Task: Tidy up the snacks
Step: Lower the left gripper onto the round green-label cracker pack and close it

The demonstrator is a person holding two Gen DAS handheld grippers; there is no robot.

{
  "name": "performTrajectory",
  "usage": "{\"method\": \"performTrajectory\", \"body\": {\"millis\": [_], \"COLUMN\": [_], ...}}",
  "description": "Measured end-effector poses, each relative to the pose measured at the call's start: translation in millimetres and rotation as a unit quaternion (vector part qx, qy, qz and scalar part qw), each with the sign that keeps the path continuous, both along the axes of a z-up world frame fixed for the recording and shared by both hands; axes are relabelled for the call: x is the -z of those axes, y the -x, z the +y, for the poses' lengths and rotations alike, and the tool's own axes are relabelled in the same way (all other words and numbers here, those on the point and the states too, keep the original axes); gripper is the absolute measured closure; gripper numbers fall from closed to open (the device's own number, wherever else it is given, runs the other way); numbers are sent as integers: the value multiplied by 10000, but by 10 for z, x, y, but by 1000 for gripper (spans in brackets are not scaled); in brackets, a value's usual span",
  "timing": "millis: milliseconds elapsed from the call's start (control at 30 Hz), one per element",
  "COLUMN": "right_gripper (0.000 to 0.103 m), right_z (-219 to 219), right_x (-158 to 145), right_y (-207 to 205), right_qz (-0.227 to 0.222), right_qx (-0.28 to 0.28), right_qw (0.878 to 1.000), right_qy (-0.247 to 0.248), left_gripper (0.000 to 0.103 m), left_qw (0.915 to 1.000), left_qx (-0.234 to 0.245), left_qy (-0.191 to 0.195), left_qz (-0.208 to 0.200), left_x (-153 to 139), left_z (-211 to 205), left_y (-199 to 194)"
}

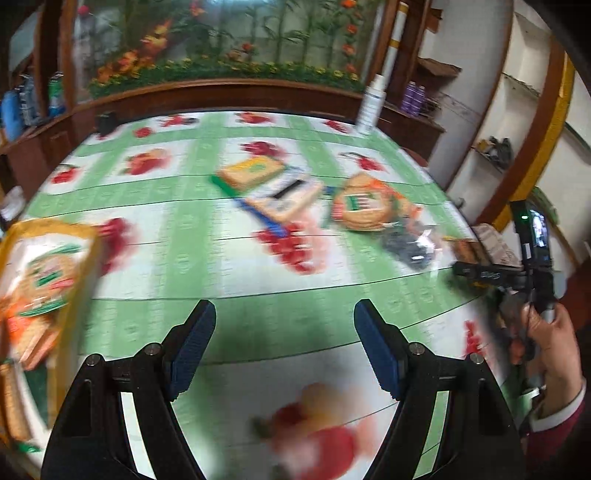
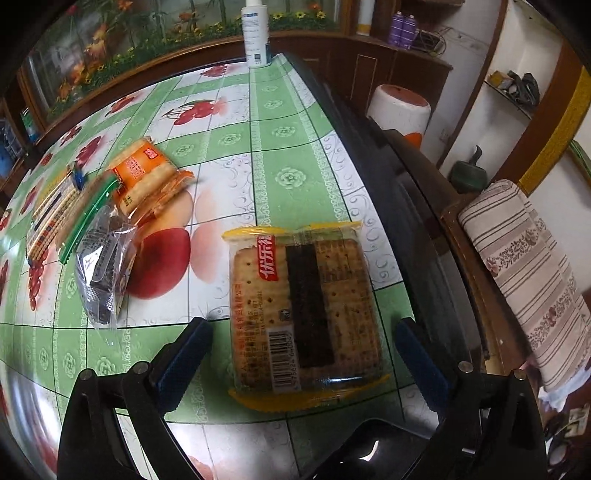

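My right gripper point(image 2: 303, 326) is open wide and points down at the table. A yellow-edged cracker pack point(image 2: 303, 310) lies flat between its blue pads point(image 2: 184, 354), and neither pad touches it. Further left lie an orange pack point(image 2: 144, 173), a green-edged pack point(image 2: 88, 218) and a clear pack of dark biscuits point(image 2: 105, 273). My left gripper point(image 1: 286, 343) is open over bare tablecloth, with nothing between its fingers. In its blurred view the green-edged pack point(image 1: 251, 171), a blue-edged pack point(image 1: 284, 199) and the orange pack point(image 1: 364, 203) lie ahead. Another yellow-edged pack point(image 1: 40, 288) is at the left.
The table point(image 2: 280, 122) has a green fruit-print cloth, and its dark right edge point(image 2: 391, 192) runs close beside the yellow pack. A white bottle point(image 2: 255, 33) stands at the far edge. A striped cushion point(image 2: 524, 277) and a white stool point(image 2: 399, 107) are beyond. A person's hand point(image 1: 554, 339) shows at the right.
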State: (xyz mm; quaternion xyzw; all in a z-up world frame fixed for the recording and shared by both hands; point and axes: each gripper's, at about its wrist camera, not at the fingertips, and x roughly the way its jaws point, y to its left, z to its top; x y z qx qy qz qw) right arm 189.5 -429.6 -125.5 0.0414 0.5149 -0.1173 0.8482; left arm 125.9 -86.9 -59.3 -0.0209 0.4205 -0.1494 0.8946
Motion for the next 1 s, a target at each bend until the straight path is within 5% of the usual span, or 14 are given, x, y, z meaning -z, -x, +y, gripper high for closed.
{"method": "performTrajectory", "body": {"millis": [100,300,467,533,667,1000], "right_gripper": [32,32,32,32,32,32], "right_z": [39,82,23,6,3,38], "right_x": [-49,-89,-263,-358,-478,-537], "right_y": [-6,53,234,318,419,500], "right_qz": [-126,-287,-715,-889,-1117,-1292], "right_qx": [-80,-253,-290,-301,-339,-487], "right_qw": [9999,9990,9943,9922,9882,9839], "right_qy": [-36,-243,-739,-825,-993,-1132], "left_gripper": [26,26,26,26,26,26], "left_qw": [9998,9984,9847,9841,9904,9915], "left_qx": [196,525,1545,1558,1340,1170], "left_qy": [65,-211,-762,-813,-271,-378], "left_qz": [20,-51,-273,-244,189,421], "left_x": [5,26,6,-9,19,339], "left_z": [-259,-621,-921,-985,-1050,-1379], "left_y": [-98,-429,-790,-941,-1203,-1445]}}
